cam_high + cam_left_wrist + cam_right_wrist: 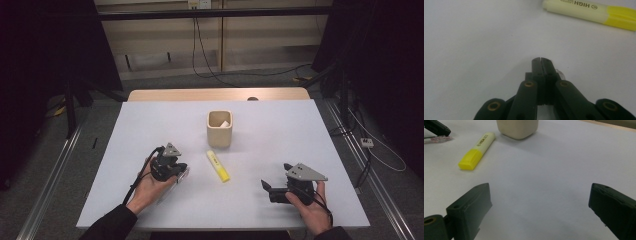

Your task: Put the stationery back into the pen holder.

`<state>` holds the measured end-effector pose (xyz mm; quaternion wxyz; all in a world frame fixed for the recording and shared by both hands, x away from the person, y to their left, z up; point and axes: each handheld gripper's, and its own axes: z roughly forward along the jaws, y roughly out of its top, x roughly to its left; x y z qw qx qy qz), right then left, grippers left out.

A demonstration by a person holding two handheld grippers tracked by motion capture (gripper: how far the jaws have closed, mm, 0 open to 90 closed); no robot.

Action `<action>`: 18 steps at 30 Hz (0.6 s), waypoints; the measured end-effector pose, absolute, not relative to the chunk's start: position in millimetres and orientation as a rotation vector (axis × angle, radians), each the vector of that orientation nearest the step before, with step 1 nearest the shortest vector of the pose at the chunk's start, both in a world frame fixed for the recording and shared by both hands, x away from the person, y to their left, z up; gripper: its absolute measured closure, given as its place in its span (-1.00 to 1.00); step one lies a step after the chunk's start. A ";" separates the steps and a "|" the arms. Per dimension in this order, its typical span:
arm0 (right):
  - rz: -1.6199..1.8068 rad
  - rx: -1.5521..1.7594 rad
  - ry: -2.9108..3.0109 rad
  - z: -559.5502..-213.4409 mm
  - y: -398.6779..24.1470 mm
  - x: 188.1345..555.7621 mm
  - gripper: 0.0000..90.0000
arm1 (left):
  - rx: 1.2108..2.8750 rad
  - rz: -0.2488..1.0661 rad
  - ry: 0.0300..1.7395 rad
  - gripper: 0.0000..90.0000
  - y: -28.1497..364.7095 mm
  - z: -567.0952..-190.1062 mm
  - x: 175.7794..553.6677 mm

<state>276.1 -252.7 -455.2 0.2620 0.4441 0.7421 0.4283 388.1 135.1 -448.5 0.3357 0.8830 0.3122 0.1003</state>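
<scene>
Both hands sat at the near edge. The left gripper [176,171] had its jaws pressed flat together; the right gripper [270,191] held its jaws wide apart with nothing between them.

Under them spread the white table [280,135], with a cream cup [219,128] standing toward its far side. The yellow highlighter [218,165] lay flat just at 6 o'clock of the cup, its long axis running from 11 to 5 o'clock, with the bright cap at the 5 o'clock end. It lay at 3 o'clock of the left gripper, near it, and at 10 o'clock of the right, farther off, so I judged the left hand nearer.

A small clear piece [559,73] showed at the left tip; whether it was pinched I could not tell.
</scene>
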 end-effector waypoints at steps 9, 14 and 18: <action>1.160 1.203 2.005 -455.1 -253.0 276.0 -0.91 | 2.311 0.224 0.779 1.00 130.4 -447.9 384.4; 1.161 1.201 2.010 -455.1 -252.7 275.9 -0.91 | 2.315 0.207 0.760 1.00 127.4 -448.2 380.3; 1.162 1.202 2.007 -455.1 -252.9 275.7 -0.91 | 2.313 0.202 0.759 1.00 128.3 -448.2 380.5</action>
